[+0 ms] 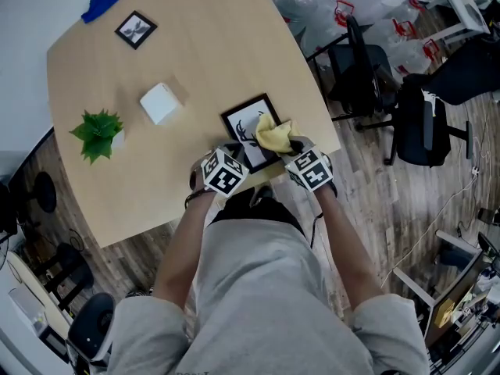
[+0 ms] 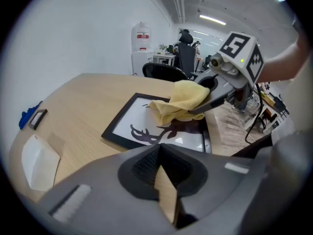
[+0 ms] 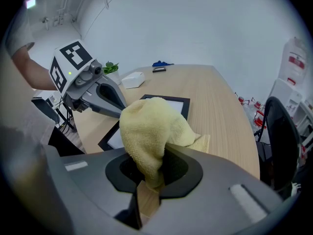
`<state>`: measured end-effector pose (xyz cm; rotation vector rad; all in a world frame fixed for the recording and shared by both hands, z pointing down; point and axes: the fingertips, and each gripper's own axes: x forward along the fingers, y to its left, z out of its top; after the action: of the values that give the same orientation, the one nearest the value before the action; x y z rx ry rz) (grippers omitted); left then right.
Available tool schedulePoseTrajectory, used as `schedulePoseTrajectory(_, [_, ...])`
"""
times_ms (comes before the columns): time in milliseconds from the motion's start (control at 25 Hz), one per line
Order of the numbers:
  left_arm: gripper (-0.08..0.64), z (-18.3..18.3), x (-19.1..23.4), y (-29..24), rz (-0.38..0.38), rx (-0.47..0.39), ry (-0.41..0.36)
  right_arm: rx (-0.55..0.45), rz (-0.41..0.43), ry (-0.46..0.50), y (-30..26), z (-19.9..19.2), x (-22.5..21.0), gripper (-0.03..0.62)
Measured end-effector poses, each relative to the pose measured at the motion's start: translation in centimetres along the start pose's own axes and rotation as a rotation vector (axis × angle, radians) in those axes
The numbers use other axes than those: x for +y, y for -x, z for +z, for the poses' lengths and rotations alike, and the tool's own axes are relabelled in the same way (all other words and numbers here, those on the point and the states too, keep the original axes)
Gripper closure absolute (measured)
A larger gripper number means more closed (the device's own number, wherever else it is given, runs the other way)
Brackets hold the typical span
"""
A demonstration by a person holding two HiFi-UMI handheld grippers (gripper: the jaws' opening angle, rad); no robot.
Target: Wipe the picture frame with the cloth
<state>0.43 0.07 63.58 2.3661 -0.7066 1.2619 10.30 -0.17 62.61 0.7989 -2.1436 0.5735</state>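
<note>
A black-rimmed picture frame (image 1: 248, 125) with a deer silhouette lies flat near the table's front right edge; the frame (image 2: 122, 129) also shows in the left gripper view and its far rim (image 3: 184, 105) in the right gripper view. My right gripper (image 3: 149, 177) is shut on a yellow cloth (image 3: 146, 126), and the cloth (image 1: 273, 135) rests bunched on the frame's right half. In the left gripper view the cloth (image 2: 181, 100) hangs from the right gripper (image 2: 211, 98) onto the glass. My left gripper (image 2: 159, 151) is shut with nothing in it, over bare table just short of the frame's near left side.
A white box (image 1: 160, 102), a small potted plant (image 1: 98, 133), a small second frame (image 1: 135, 30) and a blue cloth (image 1: 105, 5) are spread over the table's left and far parts. Black office chairs (image 1: 367, 76) stand right of the table (image 1: 219, 45).
</note>
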Motion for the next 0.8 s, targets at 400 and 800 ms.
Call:
schedulePoseTrajectory(400, [0.508, 0.1, 0.0, 0.1, -0.005, -0.01, 0.023, -0.025, 0.044, -0.074, 1.2, -0.7, 0.0, 0.541])
schedulePoseTrajectory(800, [0.508, 0.2, 0.2, 0.2, -0.009, -0.02, 0.04, -0.017, 0.031, -0.037, 2.6, -2.0, 0.7, 0.541])
